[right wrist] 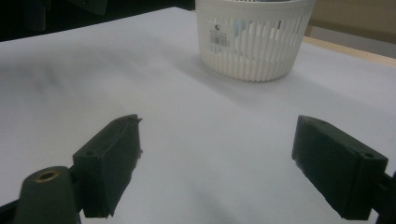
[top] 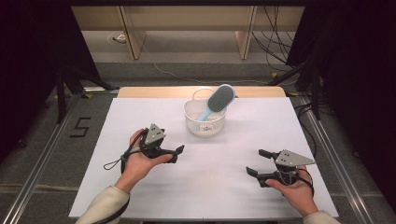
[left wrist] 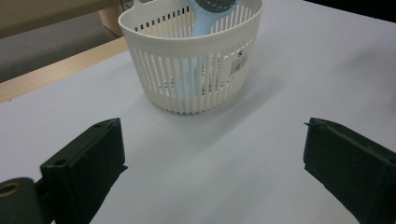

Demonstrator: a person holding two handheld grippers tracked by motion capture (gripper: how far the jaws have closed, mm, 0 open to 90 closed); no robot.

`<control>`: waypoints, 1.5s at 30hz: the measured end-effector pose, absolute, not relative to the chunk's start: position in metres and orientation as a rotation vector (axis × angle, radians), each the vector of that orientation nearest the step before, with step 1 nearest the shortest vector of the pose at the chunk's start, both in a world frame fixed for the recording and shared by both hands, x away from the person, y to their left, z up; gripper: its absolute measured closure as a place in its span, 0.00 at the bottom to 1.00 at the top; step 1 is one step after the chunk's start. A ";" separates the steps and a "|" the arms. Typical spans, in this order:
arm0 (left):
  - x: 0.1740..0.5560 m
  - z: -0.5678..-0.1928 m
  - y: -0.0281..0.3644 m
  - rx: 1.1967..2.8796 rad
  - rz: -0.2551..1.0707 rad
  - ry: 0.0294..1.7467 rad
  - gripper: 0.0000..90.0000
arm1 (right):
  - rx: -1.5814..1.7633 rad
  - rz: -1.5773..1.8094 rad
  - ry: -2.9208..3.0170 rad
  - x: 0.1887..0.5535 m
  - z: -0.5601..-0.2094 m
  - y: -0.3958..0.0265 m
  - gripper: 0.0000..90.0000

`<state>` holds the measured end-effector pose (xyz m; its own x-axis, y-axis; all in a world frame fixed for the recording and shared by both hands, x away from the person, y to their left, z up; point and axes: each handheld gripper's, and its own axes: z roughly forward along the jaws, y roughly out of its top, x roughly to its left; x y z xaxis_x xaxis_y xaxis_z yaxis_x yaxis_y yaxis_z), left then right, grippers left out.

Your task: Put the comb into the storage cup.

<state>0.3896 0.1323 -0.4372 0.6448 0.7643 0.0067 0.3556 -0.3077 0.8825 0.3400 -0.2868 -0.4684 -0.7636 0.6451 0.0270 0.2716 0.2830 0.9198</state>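
The blue brush point(top: 215, 101) already stands in the white basket point(top: 204, 125), handle down, so the job looks done or nearly done. The left gripper point(top: 179, 150) and the right gripper point(top: 257, 162) both have wide open jaws and hold nothing. The basket sits ahead of both pairs of jaws, a bit away, not touching.
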 end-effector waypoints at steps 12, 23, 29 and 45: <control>0.379 -0.447 0.149 1.913 0.549 0.908 0.05 | 0.831 1.473 2.206 0.340 -0.468 -0.287 0.18; 0.373 -0.452 0.155 1.911 0.552 0.909 0.05 | 0.831 1.474 2.207 0.340 -0.468 -0.287 0.18; 0.367 -0.454 0.159 1.909 0.554 0.904 0.05 | 0.831 1.472 2.207 0.340 -0.468 -0.287 0.18; 0.357 -0.461 0.161 1.910 0.560 0.905 0.05 | 0.824 1.470 2.208 0.340 -0.469 -0.287 0.18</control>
<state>0.3566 0.1611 -0.4608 0.6261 0.7796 0.0153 0.3613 -0.3075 0.8803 0.3402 -0.2866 -0.4686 -0.7643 0.6445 0.0212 0.2683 0.2878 0.9194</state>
